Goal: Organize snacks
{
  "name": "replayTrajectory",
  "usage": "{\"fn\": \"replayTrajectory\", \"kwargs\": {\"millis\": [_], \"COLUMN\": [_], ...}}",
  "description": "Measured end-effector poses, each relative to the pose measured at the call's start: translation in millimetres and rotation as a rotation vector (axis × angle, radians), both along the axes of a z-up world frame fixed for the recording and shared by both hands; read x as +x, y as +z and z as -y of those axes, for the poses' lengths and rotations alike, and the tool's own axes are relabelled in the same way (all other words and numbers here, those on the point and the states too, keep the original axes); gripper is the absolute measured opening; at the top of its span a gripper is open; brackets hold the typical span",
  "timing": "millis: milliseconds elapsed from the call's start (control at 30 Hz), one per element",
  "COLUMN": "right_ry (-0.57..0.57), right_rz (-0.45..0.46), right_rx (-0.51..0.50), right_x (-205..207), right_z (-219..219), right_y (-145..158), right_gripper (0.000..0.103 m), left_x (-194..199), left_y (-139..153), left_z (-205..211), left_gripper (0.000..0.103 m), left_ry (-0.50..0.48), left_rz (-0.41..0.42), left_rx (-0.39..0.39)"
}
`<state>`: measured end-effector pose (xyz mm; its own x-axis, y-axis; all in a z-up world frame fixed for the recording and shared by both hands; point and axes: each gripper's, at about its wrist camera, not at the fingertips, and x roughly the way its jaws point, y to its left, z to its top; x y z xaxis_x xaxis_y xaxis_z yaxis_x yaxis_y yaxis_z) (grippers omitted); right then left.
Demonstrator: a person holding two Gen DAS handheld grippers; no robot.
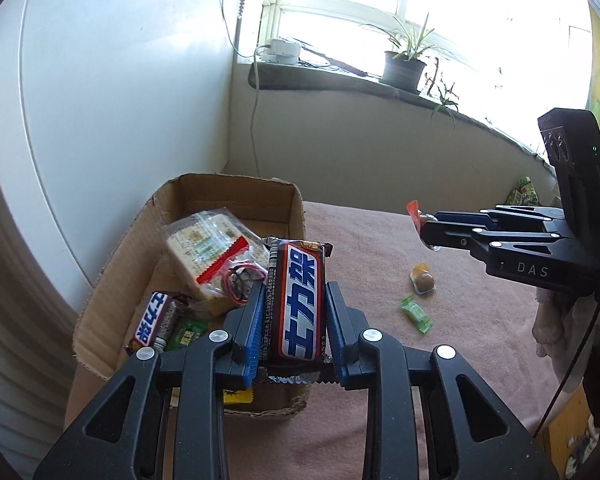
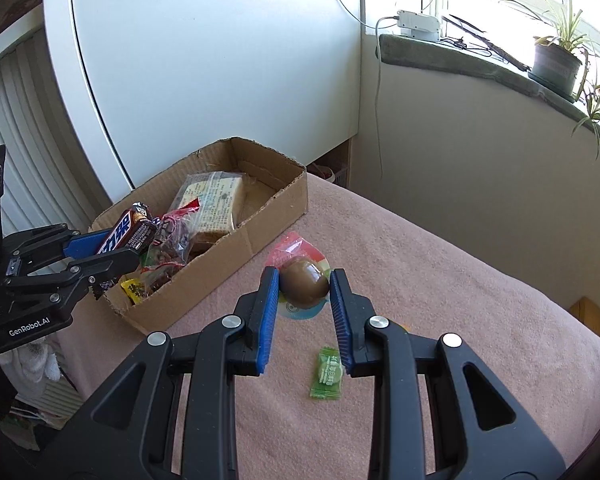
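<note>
My left gripper (image 1: 294,300) is shut on a brown and blue chocolate bar (image 1: 298,300) and holds it above the near end of an open cardboard box (image 1: 100,300); the bar also shows in the right wrist view (image 2: 126,230). The box holds a cracker pack (image 1: 204,248), another chocolate bar (image 1: 150,320) and small sweets. My right gripper (image 2: 304,280) is shut on a packed brown egg (image 2: 304,282) above the pink cloth (image 2: 440,300). A green candy (image 2: 328,372) lies on the cloth under it.
A second packed egg (image 1: 424,280) and the green candy (image 1: 417,314) lie on the cloth right of the box. A white cabinet (image 1: 120,100) stands behind the box. A windowsill with a potted plant (image 1: 404,64) and a white power strip (image 1: 280,50) runs along the back.
</note>
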<state>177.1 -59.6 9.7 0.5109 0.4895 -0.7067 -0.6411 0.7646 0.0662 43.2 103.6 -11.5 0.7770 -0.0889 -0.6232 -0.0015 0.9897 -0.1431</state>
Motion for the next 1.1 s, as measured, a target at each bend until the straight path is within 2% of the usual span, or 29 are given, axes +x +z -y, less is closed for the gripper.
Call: {"fn": "replayTrajectory", "kwargs": {"millis": [400, 1100], "right_ry": [0.053, 0.114], "right_rz": [0.006, -0.049], "right_rx": [-0.016, -0.043], "right_x": [32.9, 72.0], "right_z": [-61.3, -124.4], "right_y": [2.4, -24.3], "right_gripper": [0.027, 0.027], "left_x": [0.3, 14.0], "left_y": [-4.3, -16.2], "left_z": [-44.0, -67.3], "left_gripper": [0.027, 0.027], "left_ry": [0.077, 0.115], "left_rz": [-0.016, -0.055], "left_rx": [-0.004, -0.011]}}
